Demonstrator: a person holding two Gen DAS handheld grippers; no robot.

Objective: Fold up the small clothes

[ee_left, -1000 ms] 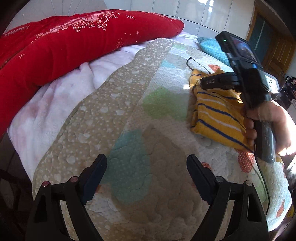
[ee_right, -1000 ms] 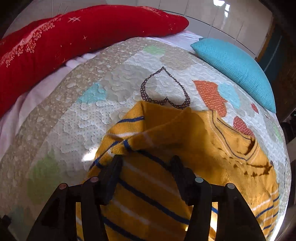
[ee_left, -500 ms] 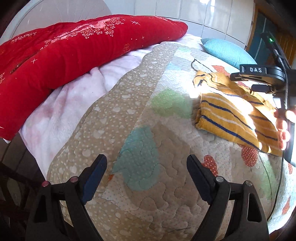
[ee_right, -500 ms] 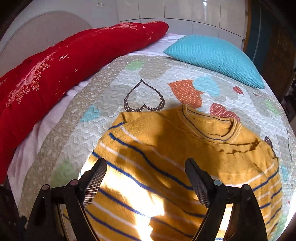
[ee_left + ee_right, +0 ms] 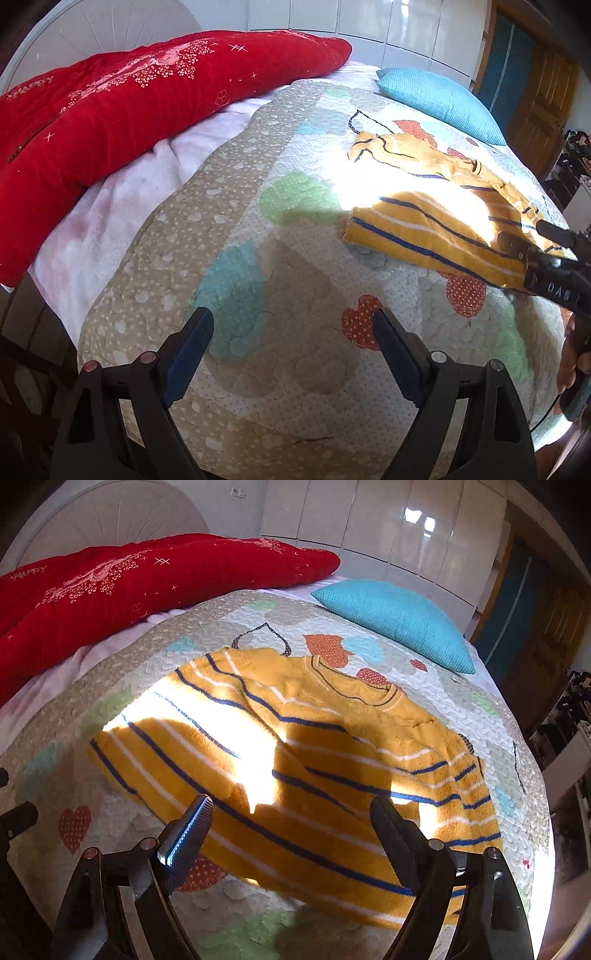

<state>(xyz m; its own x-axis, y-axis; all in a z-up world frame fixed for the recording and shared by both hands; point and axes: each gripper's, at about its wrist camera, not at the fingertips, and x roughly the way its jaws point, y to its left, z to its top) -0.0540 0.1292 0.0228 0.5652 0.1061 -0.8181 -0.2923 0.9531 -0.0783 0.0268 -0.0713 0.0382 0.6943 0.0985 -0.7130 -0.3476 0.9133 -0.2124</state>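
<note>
**Sweater flat on the quilt, both grippers wide open**

Sweater [image 5: 295, 760] is the one to watch: yellow with navy and white stripes, lying spread on the quilt [image 5: 110, 834], hem toward the camera and neckline at the far side, with a bright patch of sunlight across its left half. Nearest in the right wrist view, the right gripper [image 5: 291, 830] hangs just above the hem, jaws spread wide, nothing between them, its fingertips [image 5: 192, 823] over the striped lower edge.

Over to the left wrist view: the left gripper [image 5: 293, 343] hovers over bare quilt [image 5: 258, 258], well apart from the garment, jaws wide open as well and gripping nothing. Off to its right lies the sweater [image 5: 424, 229], and the right gripper's black body [image 5: 550, 266] reaches in at the sweater's near edge.

Further back, a blue pillow [image 5: 391, 620] rests on the far right of the bed, beyond the neckline. A long red cushion [image 5: 147, 579] runs along the far left, on a pale pink blanket [image 5: 110, 206]. Behind them, a white headboard [image 5: 110, 517] and glossy white wardrobe doors [image 5: 388, 517].
</note>
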